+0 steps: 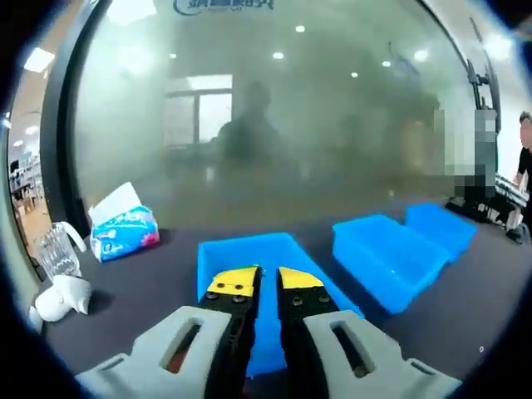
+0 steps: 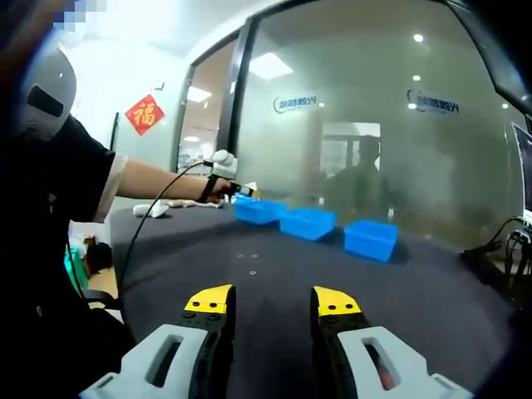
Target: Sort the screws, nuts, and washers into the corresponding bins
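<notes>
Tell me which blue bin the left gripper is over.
The end bin nearest the tissue pack; the left gripper hangs directly above it, the other two sit farther right.

A frosted glass wall (image 2: 374, 125) in dark frames spans twelve o'clock, ceiling lights (image 2: 270, 65) reflected above. A red paper ornament (image 2: 144, 114) hangs on the white wall at ten o'clock.

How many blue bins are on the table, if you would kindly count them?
3, in a row: the near bin under the left tool, the middle bin, and the far bin. No others visible.
</notes>
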Action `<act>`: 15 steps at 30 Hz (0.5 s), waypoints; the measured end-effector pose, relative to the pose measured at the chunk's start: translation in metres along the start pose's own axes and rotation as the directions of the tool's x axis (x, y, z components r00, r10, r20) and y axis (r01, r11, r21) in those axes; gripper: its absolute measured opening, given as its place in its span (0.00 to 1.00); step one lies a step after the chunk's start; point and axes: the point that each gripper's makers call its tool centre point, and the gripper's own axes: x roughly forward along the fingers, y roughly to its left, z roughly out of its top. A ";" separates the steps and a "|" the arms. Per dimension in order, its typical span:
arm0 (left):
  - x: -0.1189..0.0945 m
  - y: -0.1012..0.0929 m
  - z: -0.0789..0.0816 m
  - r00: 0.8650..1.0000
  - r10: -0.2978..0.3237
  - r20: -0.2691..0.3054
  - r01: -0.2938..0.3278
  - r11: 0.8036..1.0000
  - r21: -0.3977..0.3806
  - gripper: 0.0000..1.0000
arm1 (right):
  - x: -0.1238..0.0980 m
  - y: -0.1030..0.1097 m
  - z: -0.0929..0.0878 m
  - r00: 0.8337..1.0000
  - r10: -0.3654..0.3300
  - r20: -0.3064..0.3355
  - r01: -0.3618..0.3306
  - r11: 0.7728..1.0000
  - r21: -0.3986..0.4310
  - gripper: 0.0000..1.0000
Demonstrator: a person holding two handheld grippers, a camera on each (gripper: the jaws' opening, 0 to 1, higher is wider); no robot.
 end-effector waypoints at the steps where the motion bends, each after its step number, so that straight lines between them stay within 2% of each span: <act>1: 0.000 -0.001 0.000 1.000 0.000 0.003 0.000 1.000 0.011 0.20 | 0.000 0.000 0.000 1.000 0.001 0.000 -0.001 1.000 0.000 0.33; 4: -0.001 0.001 -0.002 1.000 0.007 -0.009 -0.006 0.999 0.039 0.24 | 0.001 0.001 -0.001 1.000 0.004 -0.003 -0.004 1.000 0.002 0.33; 8: -0.006 0.003 -0.003 1.000 0.000 -0.001 0.000 1.000 0.021 0.26 | 0.002 0.004 -0.002 1.000 0.009 -0.005 -0.009 1.000 0.004 0.33; 13: -0.017 -0.005 0.000 0.999 -0.038 0.023 0.038 0.999 -0.002 0.34 | 0.003 0.006 -0.002 1.000 0.016 -0.008 -0.016 1.000 0.001 0.33; 15: -0.022 -0.007 0.001 0.998 -0.049 0.030 0.049 0.999 -0.005 0.35 | 0.004 0.007 -0.001 1.000 0.019 -0.007 -0.019 1.000 0.001 0.33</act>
